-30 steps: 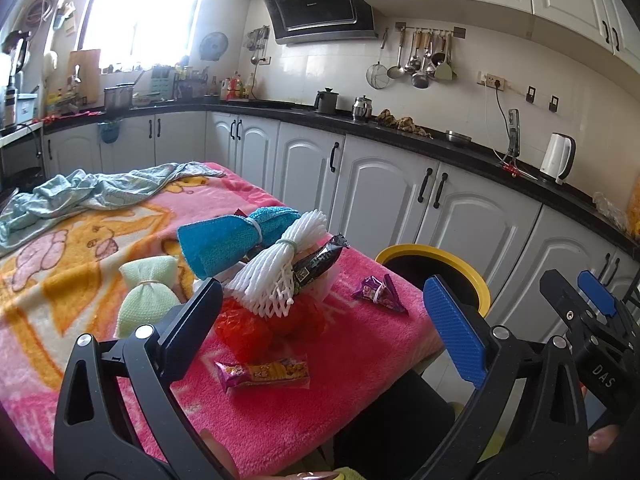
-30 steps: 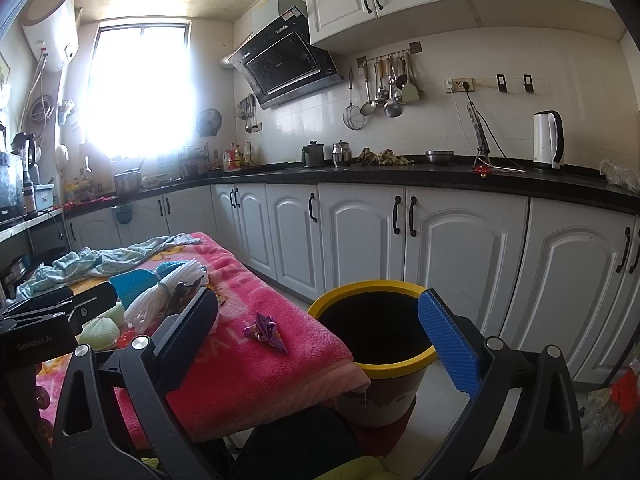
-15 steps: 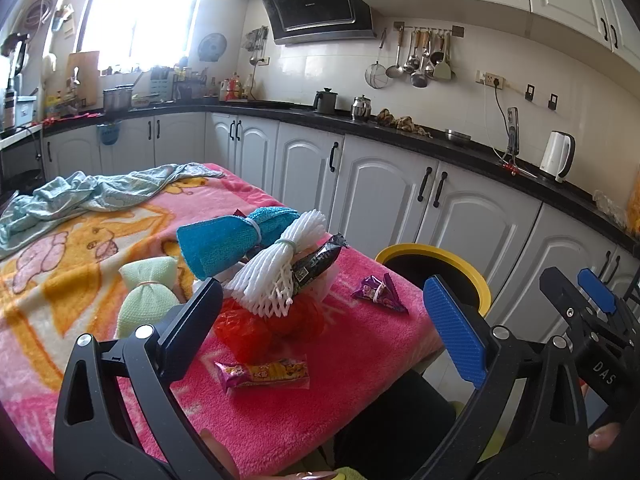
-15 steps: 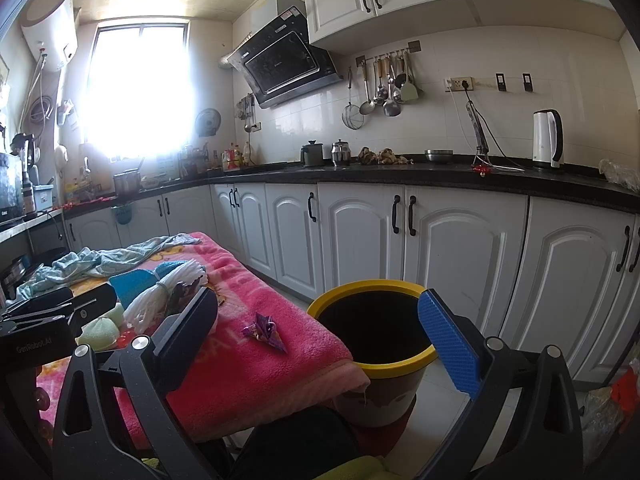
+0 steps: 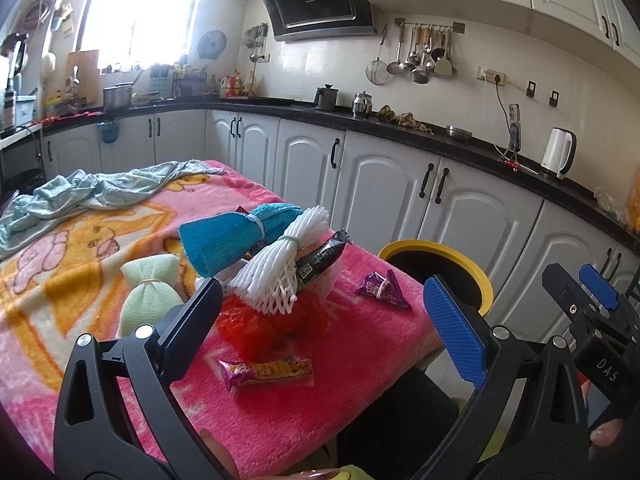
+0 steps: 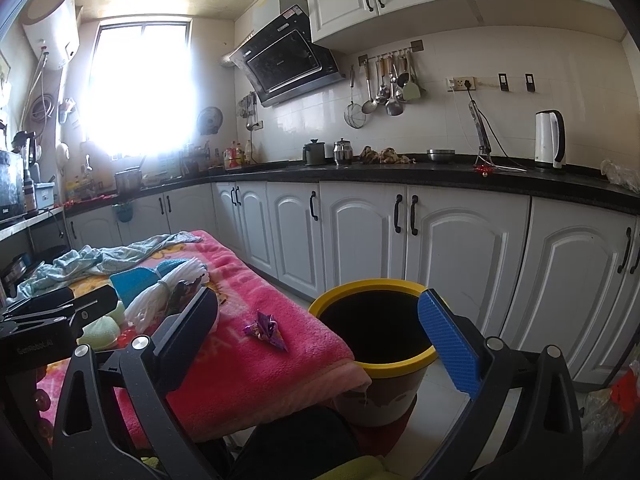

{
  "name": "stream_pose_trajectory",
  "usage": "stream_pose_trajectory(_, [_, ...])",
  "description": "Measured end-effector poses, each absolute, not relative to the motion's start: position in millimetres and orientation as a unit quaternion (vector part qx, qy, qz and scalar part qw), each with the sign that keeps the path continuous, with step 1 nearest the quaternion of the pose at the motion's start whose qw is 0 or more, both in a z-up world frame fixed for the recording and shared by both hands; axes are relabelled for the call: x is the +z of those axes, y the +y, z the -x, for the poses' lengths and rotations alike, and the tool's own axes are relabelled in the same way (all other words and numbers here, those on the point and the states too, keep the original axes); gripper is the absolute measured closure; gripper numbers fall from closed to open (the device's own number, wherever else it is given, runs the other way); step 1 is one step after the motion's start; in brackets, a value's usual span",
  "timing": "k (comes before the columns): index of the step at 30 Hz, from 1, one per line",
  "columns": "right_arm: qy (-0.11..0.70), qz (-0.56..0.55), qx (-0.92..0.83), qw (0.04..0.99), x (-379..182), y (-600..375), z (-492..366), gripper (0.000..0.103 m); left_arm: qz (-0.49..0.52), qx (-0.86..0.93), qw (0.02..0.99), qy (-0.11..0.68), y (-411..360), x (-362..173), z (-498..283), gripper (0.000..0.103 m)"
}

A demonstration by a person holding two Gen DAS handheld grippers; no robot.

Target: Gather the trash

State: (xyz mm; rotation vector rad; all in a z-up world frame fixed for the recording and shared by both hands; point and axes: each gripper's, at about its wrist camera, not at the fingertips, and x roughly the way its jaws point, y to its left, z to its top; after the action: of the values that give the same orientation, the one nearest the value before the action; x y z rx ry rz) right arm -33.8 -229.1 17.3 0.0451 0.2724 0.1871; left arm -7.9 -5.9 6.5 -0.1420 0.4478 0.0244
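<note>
The pink wrapper point(image 5: 266, 372) lies crosswise just ahead of the left gripper point(image 5: 320, 320), nearer to it than to the right gripper point(image 6: 324, 332); both stand apart, empty.

Purple wrapper point(image 6: 267, 330) on pink blanket point(image 6: 304, 344), beside yellow-rimmed bin point(image 6: 374, 368).
</note>
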Motion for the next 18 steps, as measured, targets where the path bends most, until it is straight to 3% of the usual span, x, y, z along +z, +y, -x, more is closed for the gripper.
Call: stream_pose_trajectory(18, [0.201, 0.028, 0.196, 0.959, 23, -184, -1, 0.005, 0.088, 0.078, 0.949, 0.292, 50, -22, -4, 0.011])
